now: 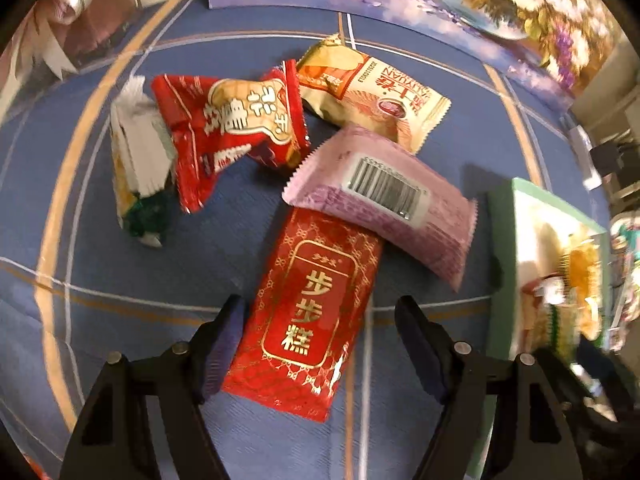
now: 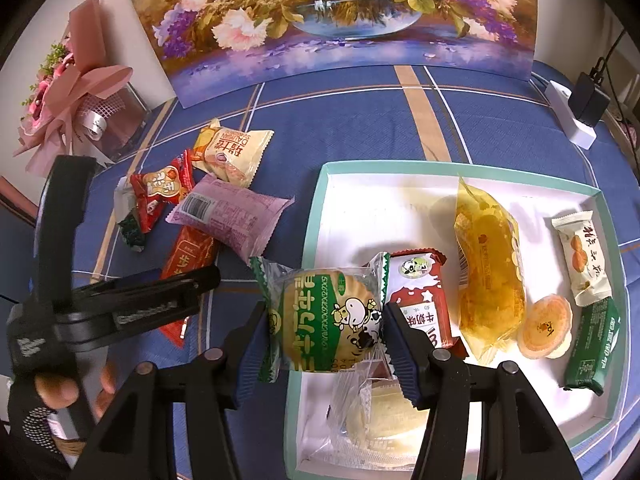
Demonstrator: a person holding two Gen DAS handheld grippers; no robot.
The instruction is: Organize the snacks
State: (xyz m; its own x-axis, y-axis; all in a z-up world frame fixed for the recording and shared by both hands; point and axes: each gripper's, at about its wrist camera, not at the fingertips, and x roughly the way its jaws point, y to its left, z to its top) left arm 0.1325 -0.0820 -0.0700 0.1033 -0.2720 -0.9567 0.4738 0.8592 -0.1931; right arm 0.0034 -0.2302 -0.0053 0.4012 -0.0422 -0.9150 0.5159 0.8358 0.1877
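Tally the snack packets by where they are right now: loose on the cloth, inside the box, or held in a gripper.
Loose on the tablecloth: 5
Inside the box: 6
Held in the right gripper, the green cake packet: 1
Total: 12

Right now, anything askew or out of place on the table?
Nothing spilled or damaged. The loose snacks left of the box lie jumbled: the purple packet overlaps the red packet, still outside the box. The right gripper holds the green cow-print cake over the box edge.
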